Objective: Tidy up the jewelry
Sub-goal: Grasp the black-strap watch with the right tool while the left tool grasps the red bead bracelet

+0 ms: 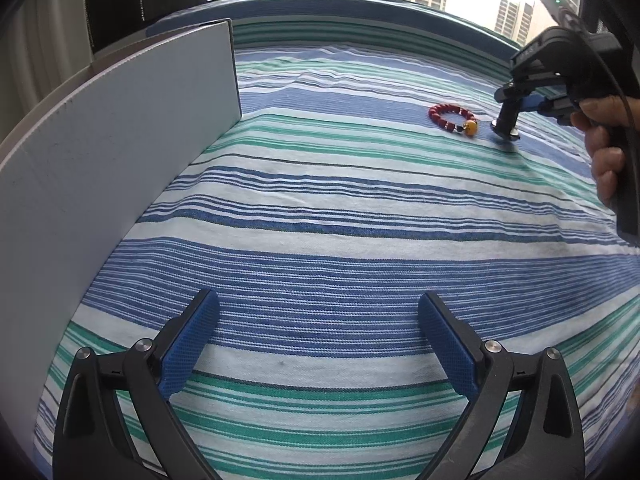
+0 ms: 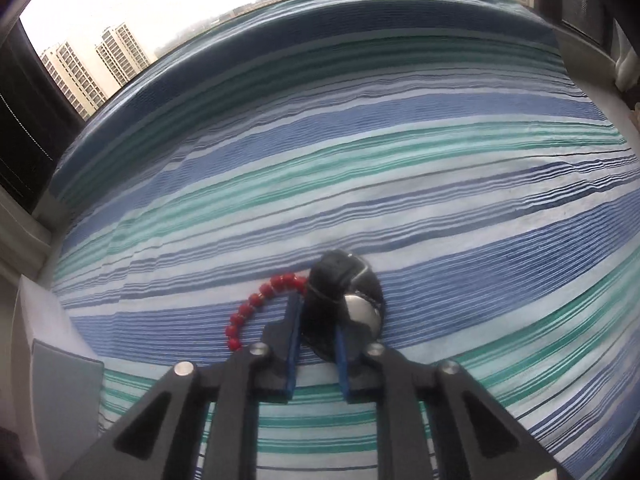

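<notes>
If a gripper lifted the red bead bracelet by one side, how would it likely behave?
The red bead bracelet is separate beads on a string, so it would probably sag rather than hold its ring shape. The larger amber bead likely hangs lowest. Round beads may slip between the fingers.

- One red bead bracelet (image 1: 453, 117) (image 2: 260, 304) lies on the striped cloth; it carries one larger amber bead (image 1: 470, 127).
- One dark object with a round metal face (image 1: 505, 120) (image 2: 344, 304) sits just beside the bracelet, on the side away from the white board.
- One upright white board (image 1: 120, 160) stands well apart from the bracelet.
- One striped cloth (image 1: 340, 220) (image 2: 400, 184) lies under the bracelet.
- Two grippers: the left gripper (image 1: 319, 340) and the right gripper (image 1: 516, 114) (image 2: 318, 344).
</notes>
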`<state>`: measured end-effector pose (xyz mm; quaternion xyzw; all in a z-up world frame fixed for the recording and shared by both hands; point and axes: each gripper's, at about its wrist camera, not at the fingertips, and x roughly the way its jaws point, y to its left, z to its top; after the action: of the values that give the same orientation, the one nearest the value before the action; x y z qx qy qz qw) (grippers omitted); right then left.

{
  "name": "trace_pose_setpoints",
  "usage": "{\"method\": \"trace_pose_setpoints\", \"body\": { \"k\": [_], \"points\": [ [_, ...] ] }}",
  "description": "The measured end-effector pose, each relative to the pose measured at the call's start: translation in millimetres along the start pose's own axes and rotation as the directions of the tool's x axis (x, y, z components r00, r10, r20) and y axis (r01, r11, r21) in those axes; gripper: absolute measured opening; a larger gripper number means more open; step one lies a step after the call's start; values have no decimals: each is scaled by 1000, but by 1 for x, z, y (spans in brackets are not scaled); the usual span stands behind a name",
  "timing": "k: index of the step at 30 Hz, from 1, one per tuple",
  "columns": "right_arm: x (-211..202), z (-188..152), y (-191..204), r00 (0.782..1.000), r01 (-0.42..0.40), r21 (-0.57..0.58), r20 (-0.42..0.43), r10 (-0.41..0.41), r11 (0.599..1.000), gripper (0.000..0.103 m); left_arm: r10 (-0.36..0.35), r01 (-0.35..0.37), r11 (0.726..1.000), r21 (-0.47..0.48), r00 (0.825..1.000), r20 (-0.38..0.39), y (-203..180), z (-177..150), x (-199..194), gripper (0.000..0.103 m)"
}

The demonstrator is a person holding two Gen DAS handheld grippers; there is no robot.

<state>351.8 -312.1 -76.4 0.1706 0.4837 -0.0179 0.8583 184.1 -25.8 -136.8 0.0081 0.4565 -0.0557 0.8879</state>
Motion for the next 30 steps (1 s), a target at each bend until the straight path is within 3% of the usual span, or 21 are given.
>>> {"method": "trace_pose_setpoints", "body": {
  "k": [6,9,12,15,19,24,29,30],
  "points": [
    [-78,-43,-35,990,-117,-161,65,129,980,15,11,-11,1000,23,1000,-12,-5,-1,1,101],
    [-112,-75,-61,982,-160,-174,71,175,972,15,-8,10,999,50,999,-37,-6,1,1,102],
    [-139,-108,-85,973,-209,-147,72,221,967,14,-94,106,989,105,989,-113,-11,9,-8,101],
    [-156,-142,-105,956,-277,-114,71,286,954,14,-186,203,965,164,976,-115,-26,37,-33,102],
    [-162,-172,-112,943,-317,-104,69,325,943,14,-218,248,922,297,967,-130,-66,96,-43,102],
    [-166,-191,-111,942,-323,-123,51,331,938,14,-121,156,884,442,987,-107,-122,146,8,102],
    [-170,-205,-122,931,-358,-114,25,363,927,14,-52,91,816,571,995,-85,-173,148,66,101],
    [-171,-208,-125,932,-359,-113,20,363,927,14,-40,74,808,585,997,-70,-179,148,73,97]
  ]
}}
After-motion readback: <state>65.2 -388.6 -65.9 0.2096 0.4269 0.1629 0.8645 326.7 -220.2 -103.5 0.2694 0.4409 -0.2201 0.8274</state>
